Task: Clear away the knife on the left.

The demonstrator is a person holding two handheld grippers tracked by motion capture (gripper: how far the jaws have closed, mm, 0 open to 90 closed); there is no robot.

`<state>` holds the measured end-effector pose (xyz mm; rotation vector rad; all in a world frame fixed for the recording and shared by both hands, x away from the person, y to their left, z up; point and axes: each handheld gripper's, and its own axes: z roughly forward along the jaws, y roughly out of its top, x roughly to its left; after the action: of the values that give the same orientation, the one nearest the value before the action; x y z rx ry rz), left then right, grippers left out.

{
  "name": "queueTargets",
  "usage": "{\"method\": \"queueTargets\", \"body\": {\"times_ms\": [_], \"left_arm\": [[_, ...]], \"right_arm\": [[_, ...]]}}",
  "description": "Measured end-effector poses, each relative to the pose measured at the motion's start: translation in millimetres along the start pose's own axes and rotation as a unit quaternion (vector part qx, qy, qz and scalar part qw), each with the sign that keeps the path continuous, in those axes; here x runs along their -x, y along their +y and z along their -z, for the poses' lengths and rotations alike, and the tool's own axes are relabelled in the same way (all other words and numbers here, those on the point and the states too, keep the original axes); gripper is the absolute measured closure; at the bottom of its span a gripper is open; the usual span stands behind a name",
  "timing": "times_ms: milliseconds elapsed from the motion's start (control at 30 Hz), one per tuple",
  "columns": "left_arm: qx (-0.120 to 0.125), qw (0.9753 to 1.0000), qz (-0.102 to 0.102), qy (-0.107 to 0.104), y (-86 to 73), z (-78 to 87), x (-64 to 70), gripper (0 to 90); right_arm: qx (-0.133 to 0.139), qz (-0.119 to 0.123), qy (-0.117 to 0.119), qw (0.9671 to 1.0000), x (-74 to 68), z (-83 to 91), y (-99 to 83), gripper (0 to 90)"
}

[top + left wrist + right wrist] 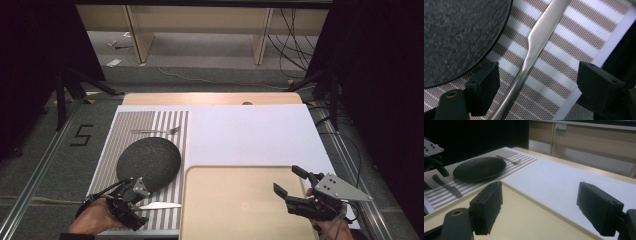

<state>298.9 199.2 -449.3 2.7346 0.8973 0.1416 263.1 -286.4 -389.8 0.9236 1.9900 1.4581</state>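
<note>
Knife (534,47): you are straddling its handle with the left gripper (536,82), fingers released (ready to grasp); right gripper (549,205) is idling, released.

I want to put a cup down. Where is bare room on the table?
Free: the beige tray, and the white surface beyond it. Crowded: the striped mat with plate, fork and knife.

Bare white tabletop (250,135) beyond the tray (240,200), plate (149,162), fork (156,131) and knife (160,205) crowding the striped mat (125,125)
</note>
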Motion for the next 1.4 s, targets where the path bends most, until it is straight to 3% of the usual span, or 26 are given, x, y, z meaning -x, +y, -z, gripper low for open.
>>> {"method": "queueTargets", "body": {"times_ms": [100, 333, 567, 667, 733, 1000, 1267, 1400], "left_arm": [[-0.014, 0.9999, 0.002, 0.005, -0.5, -4.3, -2.9, 20.7], [-0.033, 0.9993, 0.012, 0.012, 3.4, -7.6, -8.3, 36.3], [-0.052, 0.9986, 0.009, 0.007, 5.8, -12.6, -10.0, 45.4], [-0.062, 0.9979, 0.02, 0.001, 6.7, -14.3, -12.9, 48.2], [-0.062, 0.9978, 0.024, -0.009, 6.4, -14.4, -15.0, 50.3], [-0.066, 0.997, 0.04, -0.005, 6.7, -13.3, -19.9, 61.5], [-0.087, 0.9961, 0.012, 0.0, 9.5, -13.4, -12.4, 66.4], [-0.096, 0.9954, 0.006, 0.001, 11.9, -14.0, -8.7, 73.5]], "right_arm": [[0.0, 0.0, 0.0, 1.0, 0.0, -0.1, 0.0, 21.5], [0.001, 0.0, 0.0, 1.0, -0.2, -0.2, -0.1, 21.6], [-0.002, 0.001, 0.0, 1.0, -0.2, -0.5, 0.0, 21.6], [-0.001, 0.0, 0.001, 1.0, -0.2, -0.5, -0.1, 21.6], [-0.001, 0.0, 0.001, 1.0, -0.2, -0.5, -0.1, 21.6], [-0.002, 0.001, 0.001, 1.0, -0.3, -0.4, 0.0, 21.7], [-0.002, 0.001, 0.001, 1.0, -0.3, -0.3, 0.1, 21.7], [-0.002, 0.002, 0.001, 1.0, -0.2, -0.2, 0.1, 21.7]]}}
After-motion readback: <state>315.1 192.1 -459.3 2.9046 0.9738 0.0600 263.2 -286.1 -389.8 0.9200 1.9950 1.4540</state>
